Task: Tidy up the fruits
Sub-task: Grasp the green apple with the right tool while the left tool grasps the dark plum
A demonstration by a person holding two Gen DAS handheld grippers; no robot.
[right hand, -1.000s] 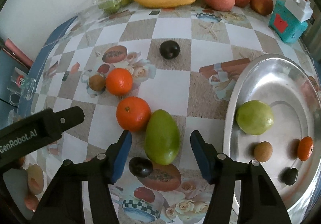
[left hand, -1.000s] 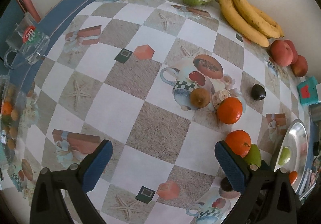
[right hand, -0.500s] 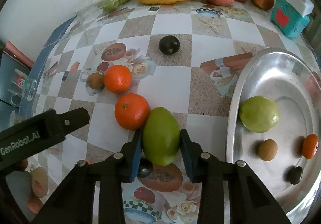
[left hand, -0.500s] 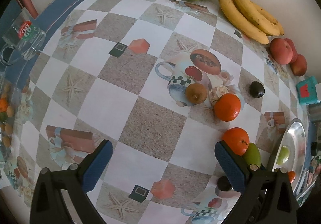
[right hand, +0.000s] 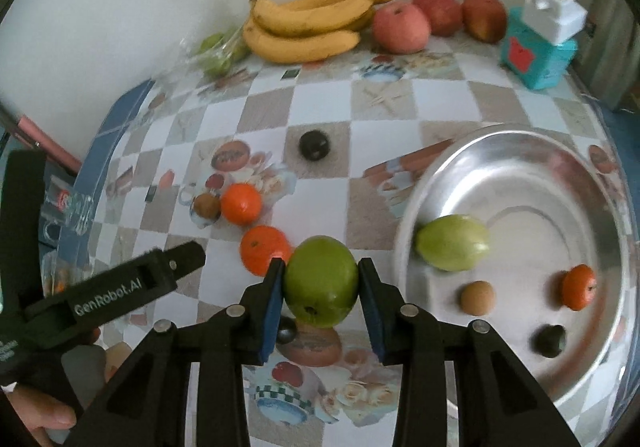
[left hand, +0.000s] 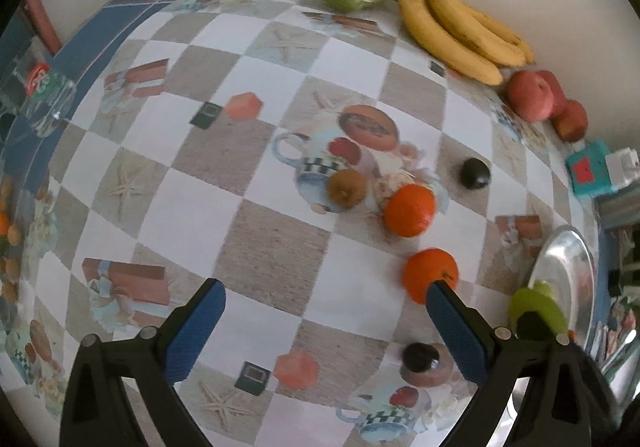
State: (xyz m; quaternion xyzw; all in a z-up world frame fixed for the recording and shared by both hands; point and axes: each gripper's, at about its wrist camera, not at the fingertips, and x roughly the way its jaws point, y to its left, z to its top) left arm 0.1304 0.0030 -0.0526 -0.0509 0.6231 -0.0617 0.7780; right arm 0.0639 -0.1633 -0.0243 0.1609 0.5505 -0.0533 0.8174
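My right gripper (right hand: 322,297) is shut on a green mango (right hand: 321,281) and holds it lifted off the table, left of the steel tray (right hand: 600,191). The tray holds a green guava (right hand: 454,243), a small brown fruit (right hand: 476,297), a small orange (right hand: 578,287) and a dark plum (right hand: 550,341). Two oranges (right hand: 241,203) (right hand: 262,249), a brown kiwi (right hand: 207,205) and two dark plums (right hand: 314,145) (right hand: 287,330) lie on the table. My left gripper (left hand: 324,331) is open and empty above the checked cloth; the lifted mango (left hand: 538,303) shows at its right.
Bananas (right hand: 308,25), three red apples (right hand: 402,27) and a bag of green fruit (right hand: 218,51) line the back wall. A teal box (right hand: 538,51) stands at the back right. A glass mug (left hand: 38,95) stands at the left table edge.
My right gripper closed on the green mango and lifted it off the table. My left gripper shifted slightly and stays open.
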